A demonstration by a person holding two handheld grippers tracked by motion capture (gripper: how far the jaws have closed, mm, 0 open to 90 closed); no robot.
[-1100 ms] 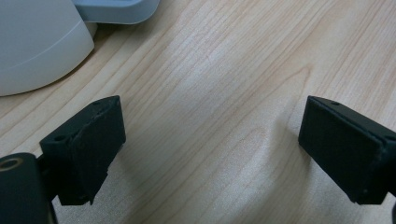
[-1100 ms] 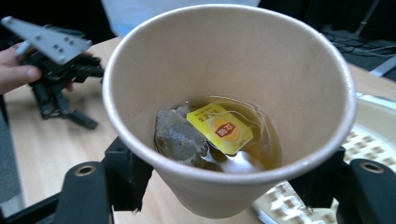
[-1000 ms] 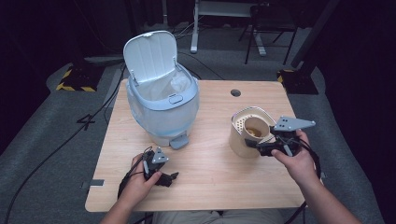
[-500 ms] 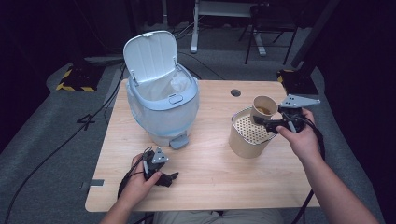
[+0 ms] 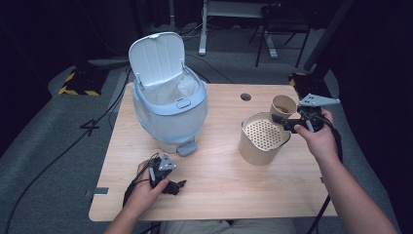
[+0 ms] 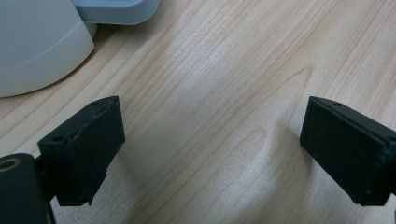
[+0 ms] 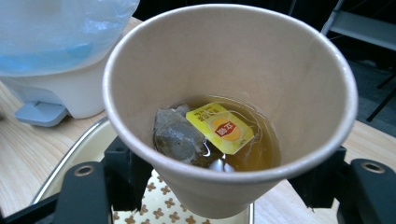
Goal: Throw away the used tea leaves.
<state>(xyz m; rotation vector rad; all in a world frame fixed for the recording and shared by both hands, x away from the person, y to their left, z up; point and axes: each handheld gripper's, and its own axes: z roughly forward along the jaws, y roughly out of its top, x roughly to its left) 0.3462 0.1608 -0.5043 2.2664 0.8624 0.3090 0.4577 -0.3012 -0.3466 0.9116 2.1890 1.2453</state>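
Two grippers are in hand at the wooden table (image 5: 229, 180). My right gripper (image 5: 292, 123) pinches a paper cup (image 5: 283, 108) by its lower wall, and the cup sits upright in the air above the far right rim of a beige strainer pot (image 5: 260, 141). In the right gripper view the cup (image 7: 229, 93) fills most of the picture; its base is cut off by the bottom edge, and the jaws show only as black blocks pressed to either side of it. Inside lie brown liquid, a wet tea bag (image 7: 177, 135) and a yellow tag (image 7: 220, 128); the print on the tag is too small to read. Under the cup a patch of the pot's perforated insert (image 7: 163, 205) shows, the rest hidden.

My left gripper (image 5: 176, 186) rests low on the table near the front edge, jaws spread wide with bare wood between them, as the left gripper view confirms (image 6: 210, 154). A pedal bin (image 5: 168, 114) stands behind it, lid raised, clear liner inside; its contents cannot be made out. Its pedal (image 6: 116, 10) is cropped at the top of the left gripper view.
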